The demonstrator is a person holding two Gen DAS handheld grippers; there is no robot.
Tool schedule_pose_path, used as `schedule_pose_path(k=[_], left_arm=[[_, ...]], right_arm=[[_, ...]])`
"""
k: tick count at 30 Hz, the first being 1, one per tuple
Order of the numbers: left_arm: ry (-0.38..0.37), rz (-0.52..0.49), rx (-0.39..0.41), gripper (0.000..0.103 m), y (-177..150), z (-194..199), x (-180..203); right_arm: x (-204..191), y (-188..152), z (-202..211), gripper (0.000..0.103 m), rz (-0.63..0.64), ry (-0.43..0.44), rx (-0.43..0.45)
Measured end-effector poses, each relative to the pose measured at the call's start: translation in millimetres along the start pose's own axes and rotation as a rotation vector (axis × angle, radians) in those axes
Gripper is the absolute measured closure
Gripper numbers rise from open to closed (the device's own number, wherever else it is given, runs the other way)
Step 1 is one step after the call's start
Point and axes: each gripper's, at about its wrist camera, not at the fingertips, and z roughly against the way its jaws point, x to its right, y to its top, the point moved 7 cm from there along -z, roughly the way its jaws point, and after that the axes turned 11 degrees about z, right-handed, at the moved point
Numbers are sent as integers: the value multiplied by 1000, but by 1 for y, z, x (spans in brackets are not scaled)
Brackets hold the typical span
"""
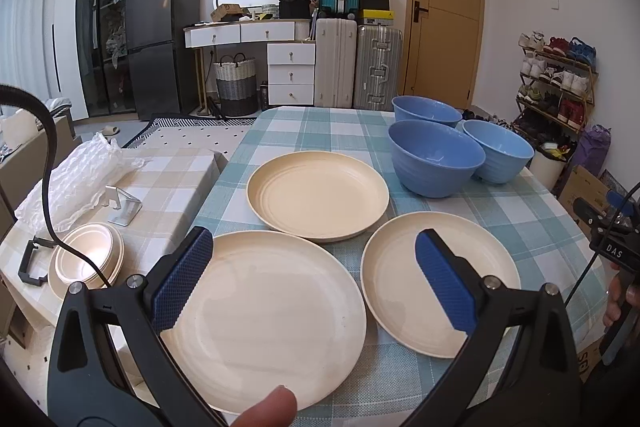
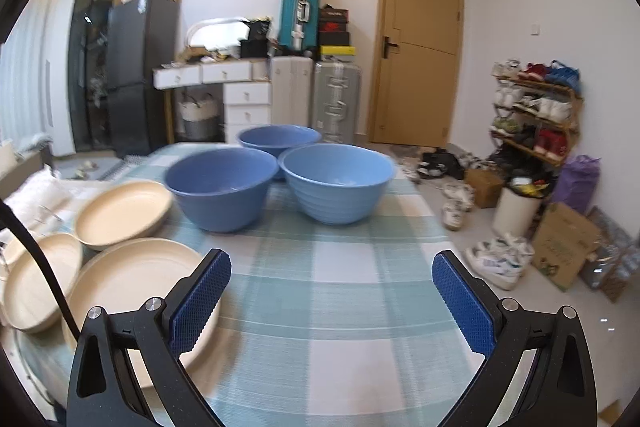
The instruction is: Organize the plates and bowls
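Note:
Three cream plates lie on the checked tablecloth [image 1: 520, 211]: a near-left plate [image 1: 272, 323], a near-right plate [image 1: 408, 275] and a far plate [image 1: 318, 195]. Behind them stand three blue bowls [image 1: 436, 157], [image 1: 498, 151], [image 1: 424, 109]. My left gripper [image 1: 314, 277] hovers open above the two near plates, nothing between its pads. In the right wrist view my right gripper [image 2: 332, 301] is open over bare cloth, facing the bowls [image 2: 222, 189], [image 2: 336, 183], [image 2: 278, 141], with the plates [image 2: 132, 283], [image 2: 122, 211], [image 2: 34, 279] to its left.
A lower side table to the left holds a stack of small cream dishes [image 1: 86, 261], bubble wrap [image 1: 72, 183] and a metal stand [image 1: 124, 205]. A cable [image 1: 46, 179] hangs at left. The right hand-held tool [image 1: 612, 247] shows at the table's right edge. Shoes and boxes [image 2: 560, 247] litter the floor.

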Motion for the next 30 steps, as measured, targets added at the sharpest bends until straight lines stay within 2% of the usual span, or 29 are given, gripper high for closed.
schedule_pose_path(k=[11,21,30], left_arm=[[2,-16,-27,2,-2,-10,7],[-17,3,-8,2,2,3,2],[-5,-8,-6,2,3,8,3]], right_arm=[[8,-5,2,0,-15,11,-8],[5,-2,14,0,5,3,-9],[-2,-3,14,0,27,34,-25]])
